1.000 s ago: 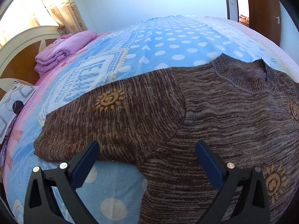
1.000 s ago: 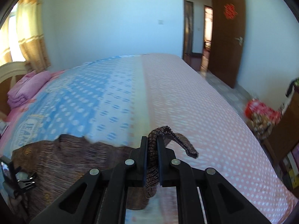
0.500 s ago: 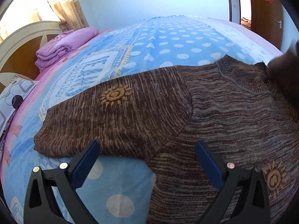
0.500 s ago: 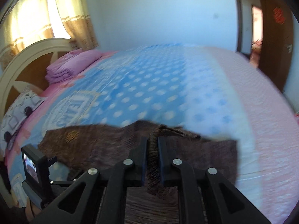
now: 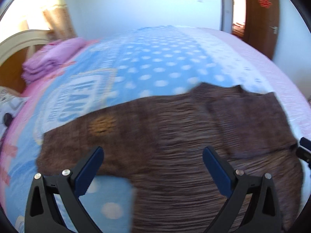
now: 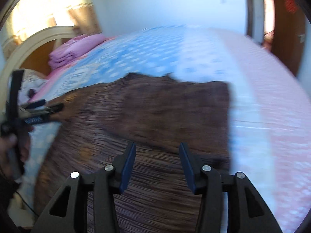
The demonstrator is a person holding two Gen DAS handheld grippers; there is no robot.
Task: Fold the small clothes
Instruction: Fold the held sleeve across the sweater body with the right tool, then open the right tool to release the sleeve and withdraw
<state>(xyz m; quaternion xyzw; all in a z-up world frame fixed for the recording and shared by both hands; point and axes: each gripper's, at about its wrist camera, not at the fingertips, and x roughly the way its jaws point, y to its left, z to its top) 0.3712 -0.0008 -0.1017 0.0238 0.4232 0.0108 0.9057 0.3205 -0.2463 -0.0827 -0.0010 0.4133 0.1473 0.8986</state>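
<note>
Brown knit sweater (image 5: 194, 136) lying flat on bed (image 5: 155, 62), right sleeve (image 6: 175, 112) folded over body toward 12 o'clock. Left hand-held gripper (image 5: 152, 153) hovering spread wide; right hand-held gripper (image 6: 157, 151) gaping, gripping nothing.

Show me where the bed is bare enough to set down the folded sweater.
Bare bedspread: the blue dotted stretch beyond the brown sweater, short of the wall; the pink side right of the sweater; a small patch under the spread sleeve. Crowded: the headboard end, where folded purple bedding sits.
</note>
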